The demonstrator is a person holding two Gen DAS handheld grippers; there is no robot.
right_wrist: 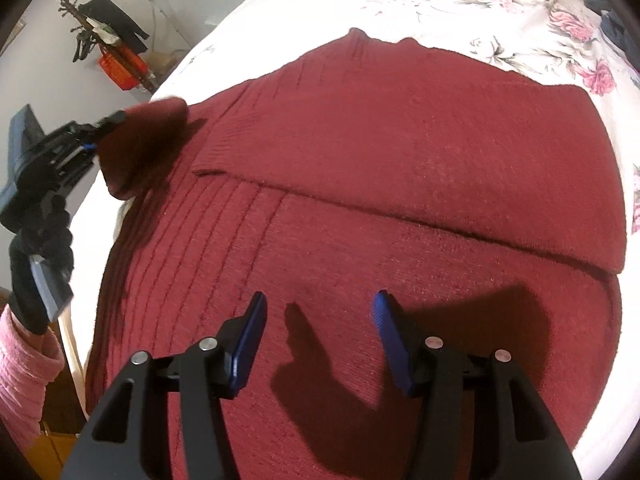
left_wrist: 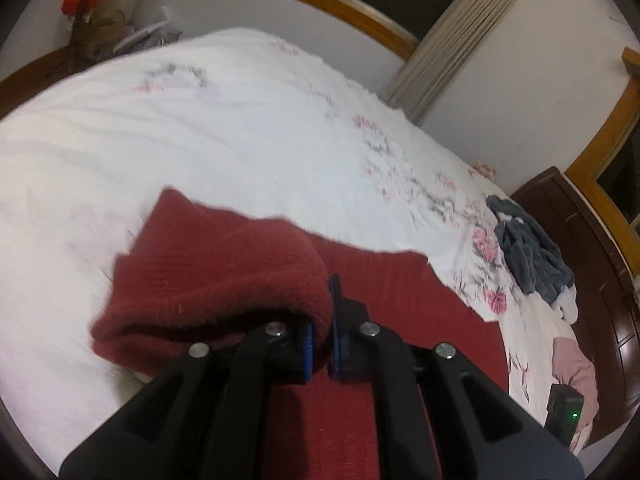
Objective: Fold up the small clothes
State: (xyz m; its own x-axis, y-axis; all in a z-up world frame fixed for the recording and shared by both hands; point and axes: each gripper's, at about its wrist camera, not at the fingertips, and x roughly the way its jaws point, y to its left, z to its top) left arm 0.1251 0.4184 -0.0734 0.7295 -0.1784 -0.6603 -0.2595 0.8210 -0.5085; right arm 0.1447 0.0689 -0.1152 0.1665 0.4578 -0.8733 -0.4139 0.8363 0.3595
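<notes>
A dark red knitted sweater (right_wrist: 400, 152) lies spread on the bed, its right sleeve folded across the body. My left gripper (left_wrist: 322, 320) is shut on the left sleeve (left_wrist: 224, 272), which it holds lifted off the bed in a bunch. The right wrist view shows that same gripper (right_wrist: 94, 140) at the left edge with the raised sleeve (right_wrist: 144, 144). My right gripper (right_wrist: 320, 340) hovers open over the lower part of the sweater, nothing between its blue pads (right_wrist: 250, 344).
The bed has a white floral cover (left_wrist: 200, 120). A grey garment (left_wrist: 528, 252) and a pink one (left_wrist: 576, 372) lie near its right side by a dark wooden headboard (left_wrist: 592, 256). A clothes rack (right_wrist: 116, 56) stands by the wall. A pink-sleeved arm (right_wrist: 24, 368) holds the left gripper.
</notes>
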